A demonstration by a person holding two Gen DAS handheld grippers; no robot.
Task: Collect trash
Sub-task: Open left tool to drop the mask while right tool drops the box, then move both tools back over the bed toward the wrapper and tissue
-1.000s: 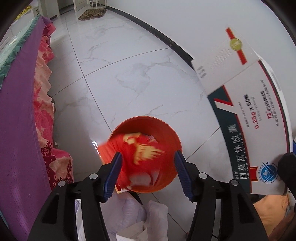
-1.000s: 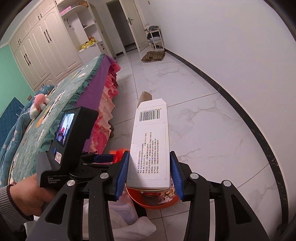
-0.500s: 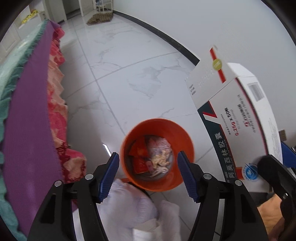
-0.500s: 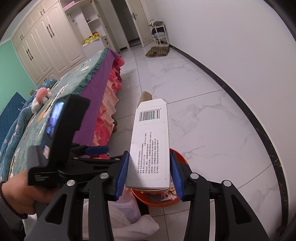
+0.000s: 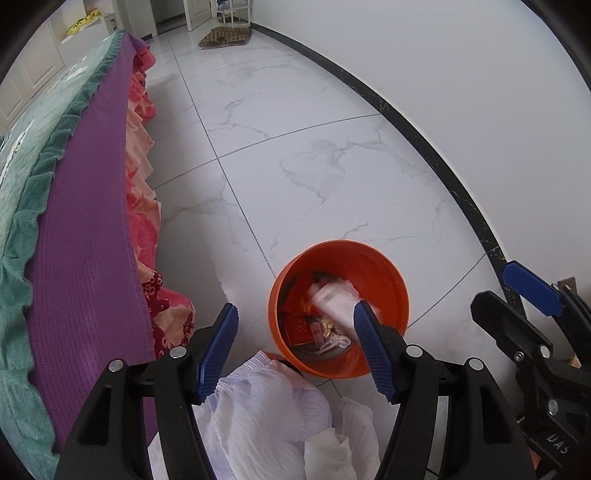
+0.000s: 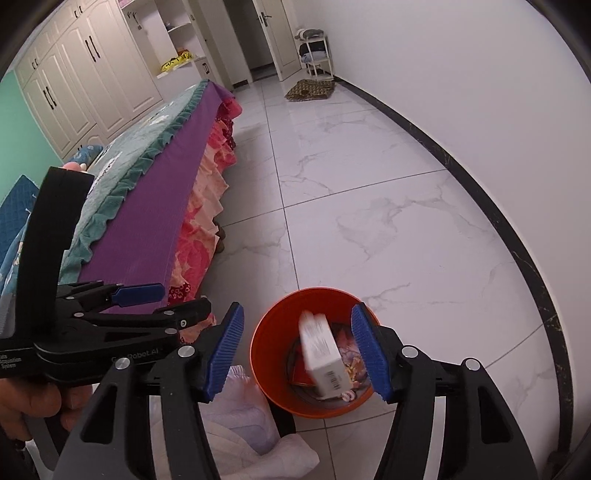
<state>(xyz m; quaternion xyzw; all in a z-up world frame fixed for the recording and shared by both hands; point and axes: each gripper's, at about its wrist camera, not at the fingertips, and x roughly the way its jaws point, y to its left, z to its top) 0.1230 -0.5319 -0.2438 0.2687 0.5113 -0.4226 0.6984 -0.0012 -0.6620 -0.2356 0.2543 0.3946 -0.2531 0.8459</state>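
Blue ribbed pads line the black jaws of the right gripper (image 6: pixel 295 354), which are spreading apart; the white cardboard medicine box (image 6: pixel 324 363), blurred, touches neither pad and lies tilted inside the round orange plastic bin (image 6: pixel 266 354) on the white marble-tiled floor (image 6: pixel 388 221). The left gripper (image 5: pixel 293 347) stands wide apart with nothing between its pads, above the same bin (image 5: pixel 388 288).

Its view looks more steeply into the bin: a red packet (image 5: pixel 301 325), pale crumpled scraps and the blurred box (image 5: pixel 332 301) sit at the bottom. A white gathered plastic bag (image 5: pixel 266 417) lies just beside the bin's near side, and the right gripper's blue tip shows at the far right edge.

The right wrist view alone shows a hand (image 6: pixel 33 406) holding the left gripper's black body, the purple bedspread with its green frill (image 6: pixel 147 206), cream wardrobes (image 6: pixel 74 81) and a doorway (image 6: pixel 258 33).
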